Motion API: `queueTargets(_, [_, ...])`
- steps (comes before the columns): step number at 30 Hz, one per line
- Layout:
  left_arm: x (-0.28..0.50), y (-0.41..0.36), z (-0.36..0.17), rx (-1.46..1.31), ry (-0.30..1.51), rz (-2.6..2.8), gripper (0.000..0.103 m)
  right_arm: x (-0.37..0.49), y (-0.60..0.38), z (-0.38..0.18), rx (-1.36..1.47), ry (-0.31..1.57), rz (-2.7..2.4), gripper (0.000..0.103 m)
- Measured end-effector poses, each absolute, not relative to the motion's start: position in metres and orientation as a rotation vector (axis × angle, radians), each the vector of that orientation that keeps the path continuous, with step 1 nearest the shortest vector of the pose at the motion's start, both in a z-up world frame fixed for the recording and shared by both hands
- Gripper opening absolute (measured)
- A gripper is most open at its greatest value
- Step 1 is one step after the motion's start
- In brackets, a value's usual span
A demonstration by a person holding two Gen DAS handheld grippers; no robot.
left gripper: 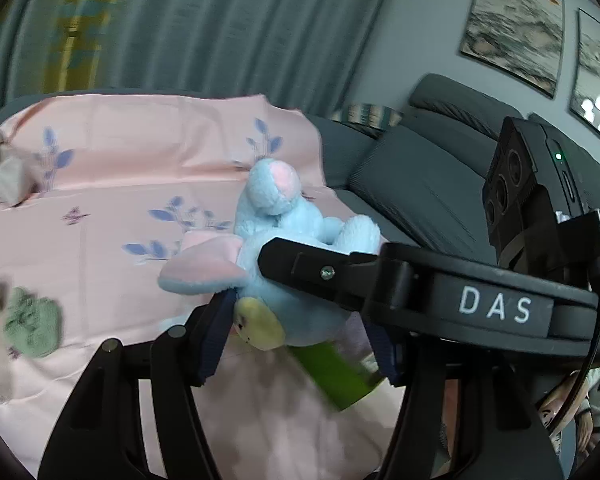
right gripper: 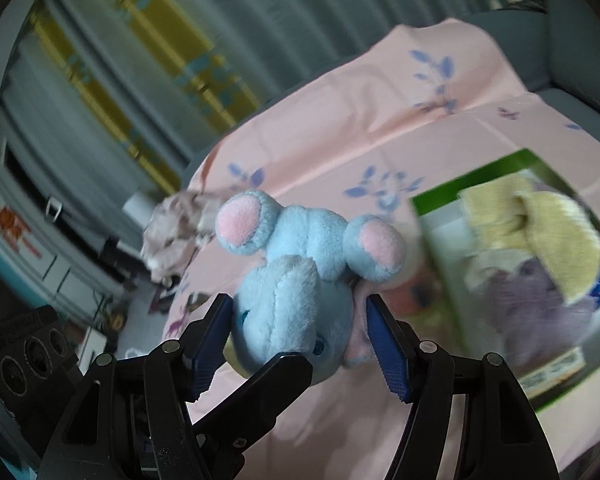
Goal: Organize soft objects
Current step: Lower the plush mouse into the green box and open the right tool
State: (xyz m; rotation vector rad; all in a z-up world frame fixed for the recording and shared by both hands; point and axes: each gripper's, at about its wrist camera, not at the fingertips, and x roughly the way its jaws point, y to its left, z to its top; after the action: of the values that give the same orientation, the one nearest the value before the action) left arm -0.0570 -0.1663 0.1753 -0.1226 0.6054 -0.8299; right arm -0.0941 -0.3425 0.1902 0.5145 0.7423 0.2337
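Note:
A light blue plush elephant point(left gripper: 288, 240) with pink ears and feet is held in the air over a pink bedsheet point(left gripper: 120, 184). My left gripper point(left gripper: 300, 336) is shut on its body, and the right gripper's black finger crosses in front of it. In the right wrist view my right gripper point(right gripper: 300, 340) is shut on the elephant point(right gripper: 296, 280) too, with the left gripper's finger reaching in from below. A green box point(right gripper: 440, 216) with yellow and purple soft toys inside lies on the sheet to the right.
A green soft toy point(left gripper: 32, 324) lies on the sheet at the left, and a beige bundle point(left gripper: 8, 180) lies at the far left. A grey sofa point(left gripper: 420, 176) stands to the right. Grey curtains point(left gripper: 220, 28) hang behind the bed.

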Motion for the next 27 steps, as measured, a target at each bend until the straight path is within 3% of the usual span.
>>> queueTargets(10, [-0.045, -0.247, 0.145, -0.144, 0.778, -1.025, 0.06, -0.105, -0.427, 0.171, 0.642, 0.744, -0.006, 0.07])
queueTargets(18, [-0.046, -0.297, 0.118, -0.149, 0.916, -1.107, 0.047, -0.109, -0.468, 0.147, 0.657, 0.811, -0.211, 0.07])
queueTargets(27, [-0.042, -0.314, 0.106, -0.122, 0.977, -1.075, 0.052, -0.104, -0.498, 0.123, 0.771, 0.845, -0.242, 0.07])
